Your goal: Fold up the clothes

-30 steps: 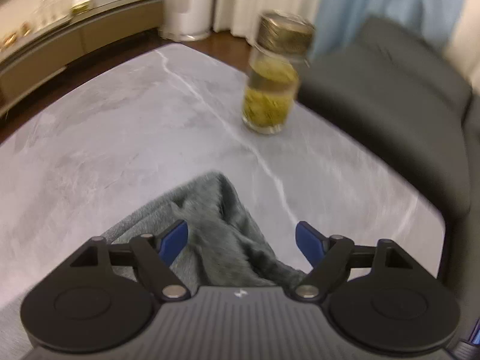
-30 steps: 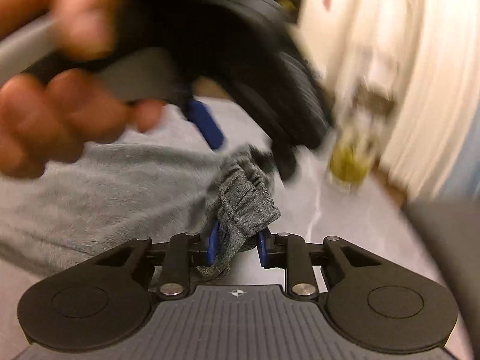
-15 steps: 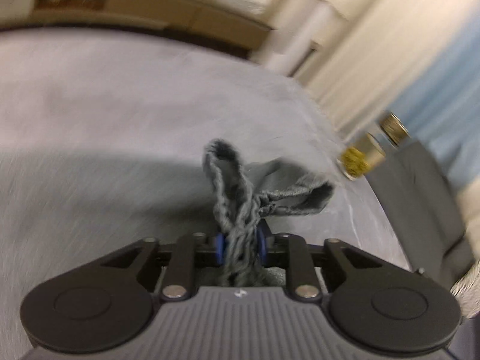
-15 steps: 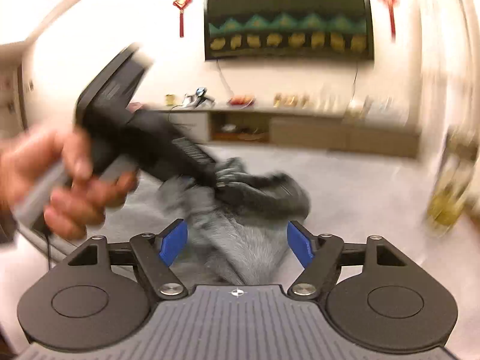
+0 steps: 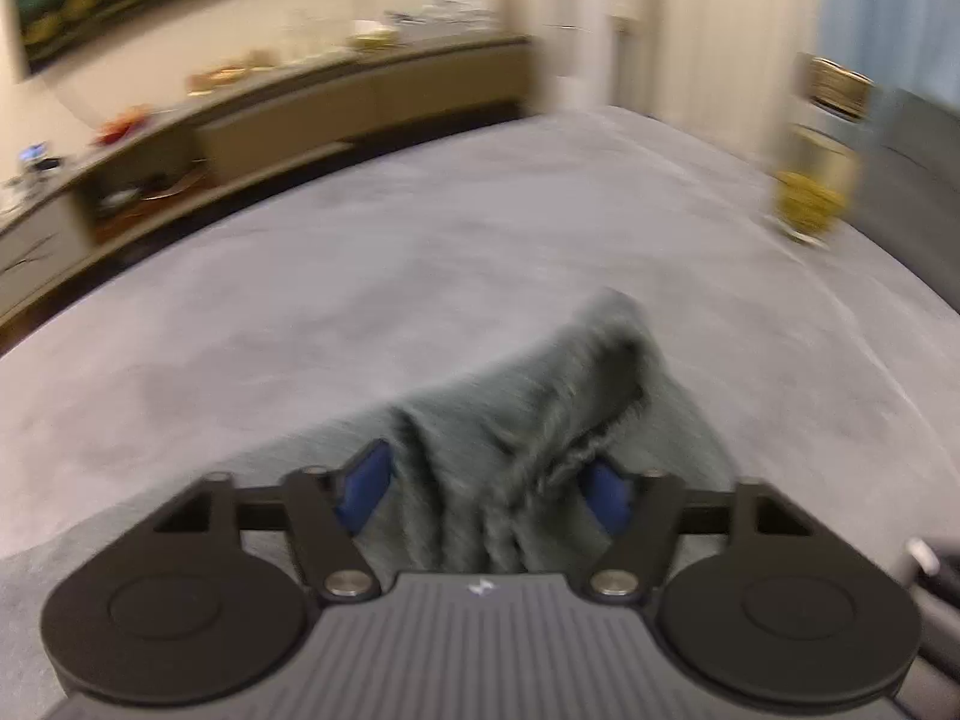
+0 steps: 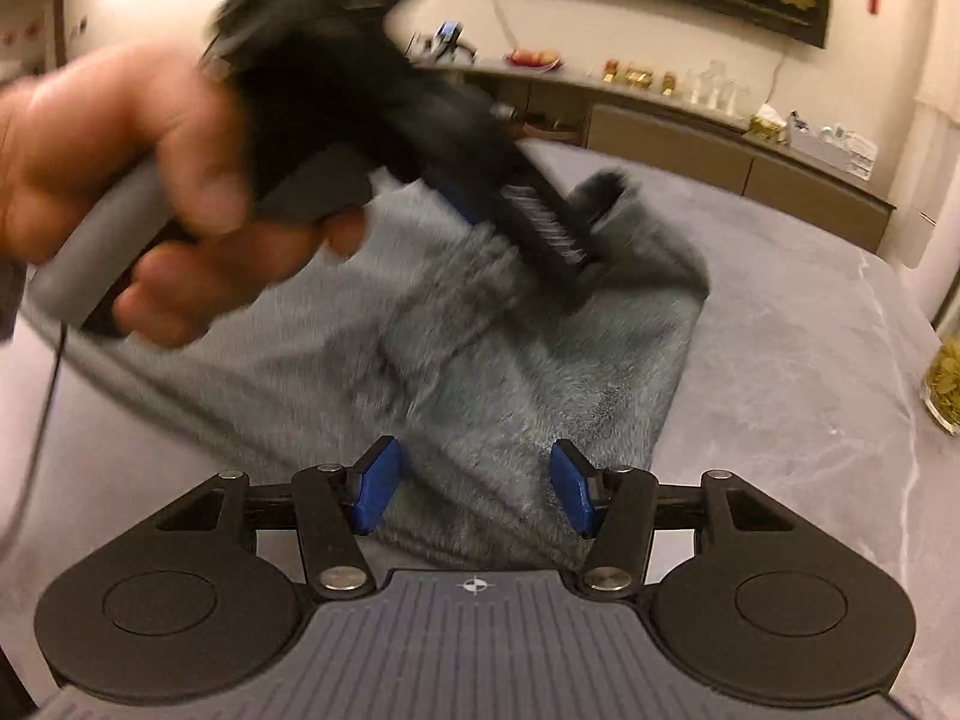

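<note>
On grey table [image 6: 810,360], rumpled fuzzy grey garment [image 6: 540,360], both grippers' jaws spread.

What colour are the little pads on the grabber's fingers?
Blue pads, clearest in the right wrist view.

Warm indoor light, moderately bright. Left wrist view: motion blur throughout, worst on sideboard [image 5: 360,96] at 11 o'clock and jar [image 5: 810,180] at 2. Right wrist view: hand [image 6: 138,180] at 10 smeared, table [image 6: 810,390] sharp. Fisheye bends the edges.
</note>
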Tool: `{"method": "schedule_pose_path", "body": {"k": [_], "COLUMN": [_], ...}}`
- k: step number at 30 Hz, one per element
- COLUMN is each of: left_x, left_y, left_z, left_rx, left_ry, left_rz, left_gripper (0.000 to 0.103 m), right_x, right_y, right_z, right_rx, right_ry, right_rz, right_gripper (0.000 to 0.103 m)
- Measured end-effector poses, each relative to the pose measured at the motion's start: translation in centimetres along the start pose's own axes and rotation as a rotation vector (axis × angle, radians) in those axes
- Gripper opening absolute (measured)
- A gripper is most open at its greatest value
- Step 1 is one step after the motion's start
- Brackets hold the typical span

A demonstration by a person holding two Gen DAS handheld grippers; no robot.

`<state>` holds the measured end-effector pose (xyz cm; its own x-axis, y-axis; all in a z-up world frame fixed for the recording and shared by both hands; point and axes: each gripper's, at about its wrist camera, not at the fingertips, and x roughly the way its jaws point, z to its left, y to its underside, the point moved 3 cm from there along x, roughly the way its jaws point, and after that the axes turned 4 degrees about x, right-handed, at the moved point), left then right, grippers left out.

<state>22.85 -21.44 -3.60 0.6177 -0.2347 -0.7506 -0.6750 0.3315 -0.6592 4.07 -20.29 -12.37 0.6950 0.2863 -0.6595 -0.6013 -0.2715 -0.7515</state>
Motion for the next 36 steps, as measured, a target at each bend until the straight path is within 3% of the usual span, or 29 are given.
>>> {"method": "schedule_pose_path", "body": {"k": [1,2,4,5,8,11,13,15,17,18,19,20,24,26,30,32,33,34,36], "left_x": [0.5,1.1,1.7,1.5,0.8,-0.1,0.0,0.2,0.2,0.2,0.1,-0.2,-0.6,-0.4,-0.6,-1.0,-1.1,-1.2,-1.2], "left_y": [-0.2,-0.1,1.2,1.4,1.8,1.1,0.5,0.3,0.6,0.7,0.9,1.4,2.6,2.6,2.3,2.5,2.7,2.9,3.3], "left_z": [0.7,2.5,5.1,5.3,5.8,5.8,5.3,4.1,2.9,2.2,2.1,2.4,3.6,3.9,4.1,4.4,4.6,4.8,5.1], "left_rx": [-0.064,-0.229,-0.456,-0.469,-0.479,-0.439,-0.404,-0.353,-0.297,-0.27,-0.278,-0.304,-0.399,-0.418,-0.428,-0.448,-0.454,-0.456,-0.453], "left_ry": [-0.018,0.049,0.146,0.172,0.23,0.24,0.238,0.236,0.219,0.21,0.203,0.212,0.253,0.271,0.271,0.277,0.28,0.278,0.263], "left_rz": [-0.001,0.032,0.052,0.052,0.048,0.024,0.025,0.044,0.052,0.056,0.046,0.042,0.039,0.045,0.047,0.031,0.025,0.025,0.027], "left_gripper": [0.046,0.044,0.038,0.038,0.04,0.048,0.053,0.057,0.057,0.045,0.025,0.021,0.019,0.019,0.019,0.019,0.02,0.026,0.037], "right_x": [0.0,0.0,0.1,0.0,-0.9,-3.4,-3.5,-2.5,-1.9,-1.5,-1.2,-1.4,-3.7,-3.2,-2.1,-1.5,-1.3,-1.0,-2.3], "right_y": [0.0,0.0,0.0,-0.1,-0.4,-1.2,-1.4,-1.2,-1.0,-1.0,-0.9,-1.0,-2.1,-2.2,-2.2,-2.2,-2.2,-2.2,-1.9], "right_z": [0.0,-0.1,-0.2,-0.2,-1.0,-4.0,-5.9,-6.5,-5.8,-5.4,-5.0,-4.6,-2.4,-0.1,2.3,3.5,4.1,4.7,5.1], "right_rx": [-0.004,-0.007,-0.014,-0.01,0.051,0.254,0.367,0.383,0.345,0.325,0.306,0.29,0.21,0.129,0.034,-0.014,-0.037,-0.061,-0.072], "right_ry": [-0.006,-0.013,-0.026,-0.035,-0.098,-0.171,-0.127,-0.047,-0.02,-0.008,0.005,0.013,0.003,-0.057,-0.033,-0.02,-0.014,-0.007,-0.046], "right_rz": [0.003,0.006,0.012,0.015,0.019,-0.085,-0.109,-0.065,-0.023,-0.003,0.018,0.009,-0.137,-0.134,-0.098,-0.08,-0.071,-0.062,-0.08], "right_gripper": [0.058,0.058,0.058,0.058,0.058,0.058,0.058,0.058,0.056,0.054,0.054,0.054,0.054,0.055,0.054,0.016,0.015,0.01,0.009]}}
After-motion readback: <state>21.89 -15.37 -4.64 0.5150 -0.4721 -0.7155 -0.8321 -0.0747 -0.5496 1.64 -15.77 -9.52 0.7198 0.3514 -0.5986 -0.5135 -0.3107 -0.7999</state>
